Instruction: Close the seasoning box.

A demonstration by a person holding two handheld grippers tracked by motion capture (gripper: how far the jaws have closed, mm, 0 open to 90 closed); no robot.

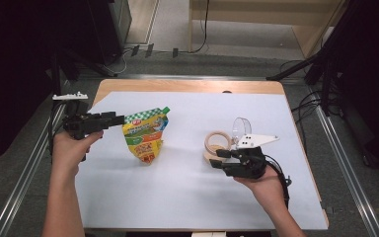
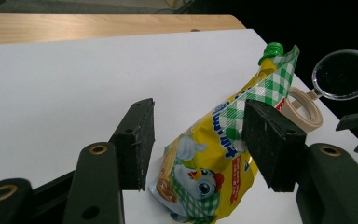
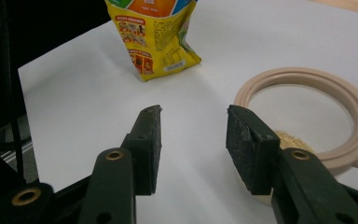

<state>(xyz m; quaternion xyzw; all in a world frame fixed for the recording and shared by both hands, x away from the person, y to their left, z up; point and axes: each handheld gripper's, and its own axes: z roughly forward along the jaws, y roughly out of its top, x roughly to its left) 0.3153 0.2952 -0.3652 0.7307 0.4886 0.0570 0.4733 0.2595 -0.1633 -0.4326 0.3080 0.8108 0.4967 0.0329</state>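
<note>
The left hand-held gripper (image 1: 120, 118), jaws apart, is lining up on the yellow pouch (image 1: 145, 134), needing only closing, while the right hand-held gripper (image 1: 216, 158) is waiting spread.

pouch (image 3: 156, 35) top: being cut off by the upper edge in the right gripper view
pouch lower corner (image 2: 191, 217): running off the bottom edge in the left gripper view
tape ring (image 3: 307, 116): right jaw covering its near rim, right edge cropping it
pouch print: staying too small to read
</note>
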